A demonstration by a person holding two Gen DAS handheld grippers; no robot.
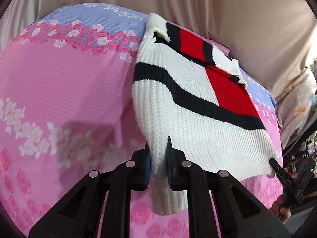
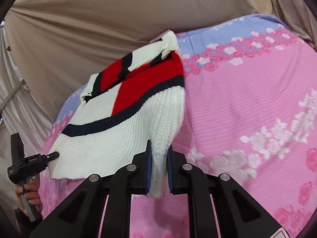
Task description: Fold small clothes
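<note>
A small white knit sweater with a navy stripe and red blocks lies on a pink floral bedsheet. My left gripper is shut on the sweater's near left corner, the white knit bunched between the fingers. My right gripper is shut on the near right corner of the same sweater, lifting it slightly off the sheet. Each gripper shows at the edge of the other's view: the right one, the left one. The far end with the collar rests on the bed.
A beige curtain hangs behind the bed and also fills the back of the right wrist view. A floral pillow or bedding sits at the right. The sheet has a blue band at the far end.
</note>
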